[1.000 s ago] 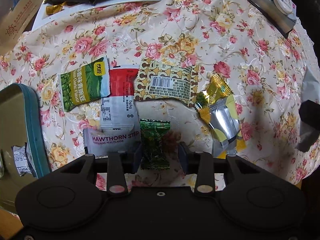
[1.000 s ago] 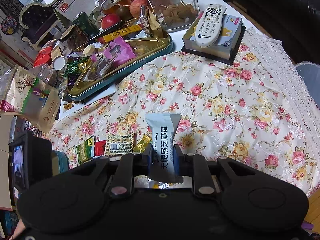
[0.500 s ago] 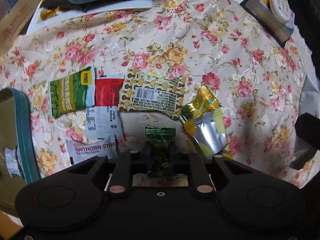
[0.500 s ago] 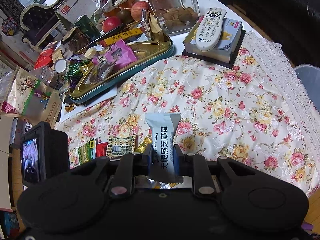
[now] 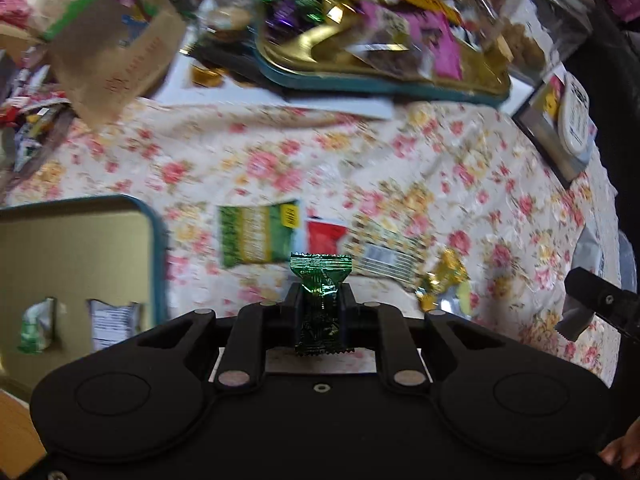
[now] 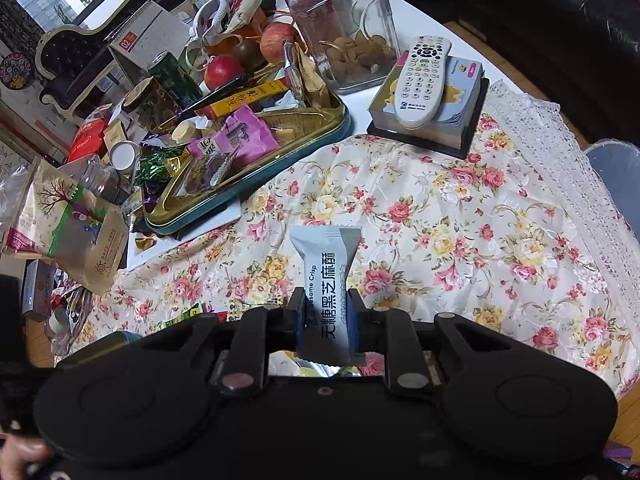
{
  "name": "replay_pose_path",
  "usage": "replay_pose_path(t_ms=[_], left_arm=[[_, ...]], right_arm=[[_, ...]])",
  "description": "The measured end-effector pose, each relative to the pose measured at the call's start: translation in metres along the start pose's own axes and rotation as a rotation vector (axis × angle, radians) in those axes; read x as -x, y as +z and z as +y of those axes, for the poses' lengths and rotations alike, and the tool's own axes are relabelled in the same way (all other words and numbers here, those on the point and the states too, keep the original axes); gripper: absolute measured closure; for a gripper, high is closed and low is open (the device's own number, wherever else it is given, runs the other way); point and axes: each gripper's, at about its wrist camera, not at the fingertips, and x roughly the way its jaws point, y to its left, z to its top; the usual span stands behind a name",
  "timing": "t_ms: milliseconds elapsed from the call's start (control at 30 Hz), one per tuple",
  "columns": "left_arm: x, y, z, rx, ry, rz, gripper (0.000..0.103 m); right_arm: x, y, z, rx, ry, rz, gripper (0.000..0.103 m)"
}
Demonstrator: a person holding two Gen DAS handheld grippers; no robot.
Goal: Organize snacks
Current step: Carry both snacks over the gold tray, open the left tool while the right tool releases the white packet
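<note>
A small green foil candy, crimped at both ends, stands pinched in the left gripper above the floral tablecloth, while the right gripper clamps a grey sesame crisp packet over open cloth, with a cluttered snack tin beyond.

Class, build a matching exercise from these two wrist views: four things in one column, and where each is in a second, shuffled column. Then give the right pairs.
Things:
1. green candy
2. grey sesame crisp packet
3. white remote
4. red apple

Places:
A. lying on a small box
B. clamped in the right hand-held gripper
C. clamped in the left hand-held gripper
D. among the clutter behind the gold tray

Pairs: 1-C, 2-B, 3-A, 4-D
</note>
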Motion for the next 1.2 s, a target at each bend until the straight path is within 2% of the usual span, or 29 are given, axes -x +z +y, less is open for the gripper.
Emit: replay_pose_path(t_ms=[167, 367, 733, 900, 1033, 1200], left_arm=[[0.028, 0.003, 0.049, 0.056, 0.014, -0.066, 0.08], [0.052, 0.002, 0.119, 0.187, 0.029, -0.123, 0.08], [0.075, -0.015, 0.224, 0.349, 0.167, -0.216, 0.08], [0.08, -0.021, 0.257, 0.418, 0.227, -0.217, 0.077], [0.086, -0.024, 0.27, 0.454, 0.202, -0.222, 0.074], [0.086, -0.025, 0.267, 0.428, 0.183, -0.215, 0.074]], right_arm=[[-0.009, -0.003, 0.021, 0.03, 0.0, 0.018, 0.081], [-0.023, -0.012, 0.065, 0.103, 0.018, 0.043, 0.081], [-0.041, -0.047, 0.159, 0.273, 0.082, 0.096, 0.081], [-0.048, -0.064, 0.195, 0.328, 0.133, 0.131, 0.081], [-0.049, -0.079, 0.222, 0.387, 0.168, 0.147, 0.081], [-0.05, -0.1, 0.248, 0.443, 0.224, 0.188, 0.081]])
